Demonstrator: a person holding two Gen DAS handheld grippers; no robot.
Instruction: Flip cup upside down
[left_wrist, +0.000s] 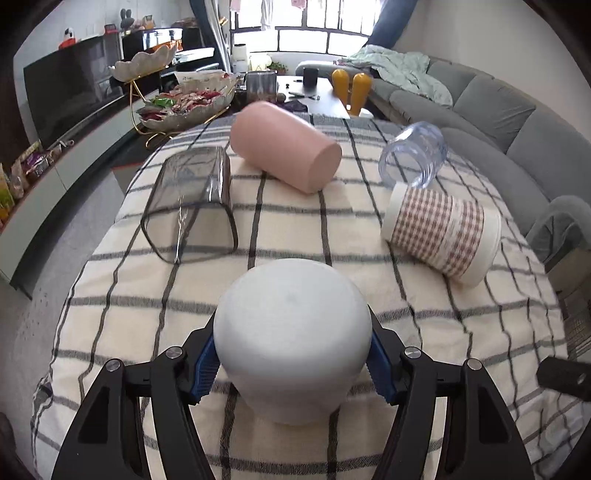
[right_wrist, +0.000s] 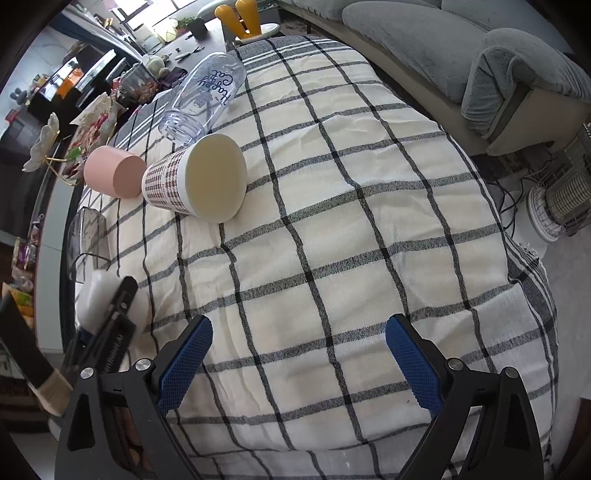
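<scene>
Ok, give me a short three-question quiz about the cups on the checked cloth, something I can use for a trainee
1. True or false: the left gripper is shut on the white cup.
2. Which one lies between the pink cup and the clear bottle in the right wrist view?
A. the checked paper cup
B. a metal mug
C. a glass bowl
3. Fill in: the right gripper is ____ and holds nothing above the checked cloth.

Key: 1 true; 2 A; 3 open.
</scene>
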